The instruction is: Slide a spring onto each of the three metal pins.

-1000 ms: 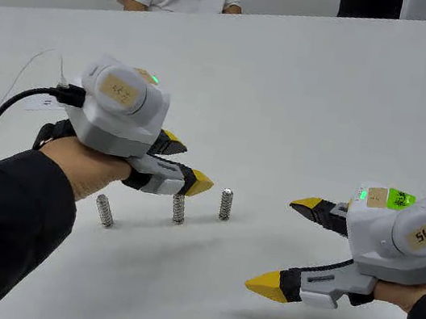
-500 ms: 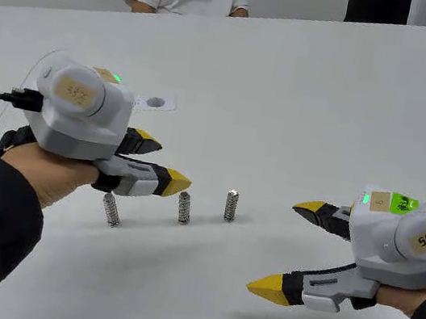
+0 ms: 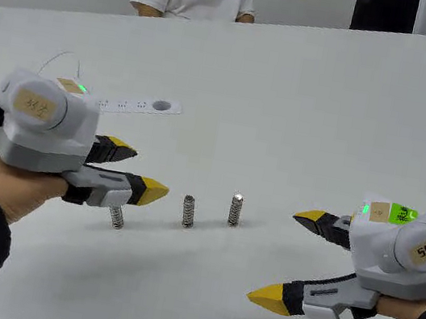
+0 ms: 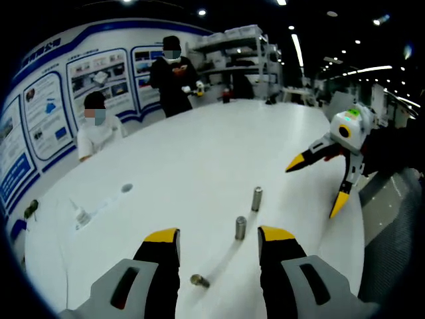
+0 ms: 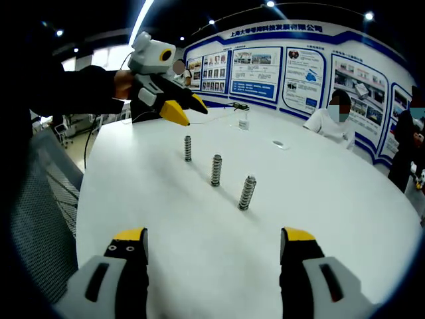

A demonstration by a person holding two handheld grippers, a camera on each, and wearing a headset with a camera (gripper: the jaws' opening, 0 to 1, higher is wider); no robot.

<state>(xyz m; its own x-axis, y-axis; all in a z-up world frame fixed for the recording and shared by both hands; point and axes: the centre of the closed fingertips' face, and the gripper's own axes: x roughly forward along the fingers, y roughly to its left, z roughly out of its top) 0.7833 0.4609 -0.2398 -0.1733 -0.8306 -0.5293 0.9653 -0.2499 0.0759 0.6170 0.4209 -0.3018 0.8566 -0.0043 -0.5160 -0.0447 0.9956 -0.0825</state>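
Three upright metal pins (image 3: 188,211) stand in one row on the white surface (image 3: 304,101), between the two tools. Each pin carries one coiled steel spring (image 5: 216,170), so three springs are fitted in total. The left tool (image 3: 146,170) hovers over the left end of the row, jaws apart and empty. The right tool (image 3: 279,256) sits well clear of the row, jaws wide apart and empty.

My left gripper (image 3: 144,169) and right gripper (image 3: 278,256) are grey and white with black, yellow-tipped jaws. The three springs (image 3: 188,211) are silvery, my table (image 3: 304,101) white.
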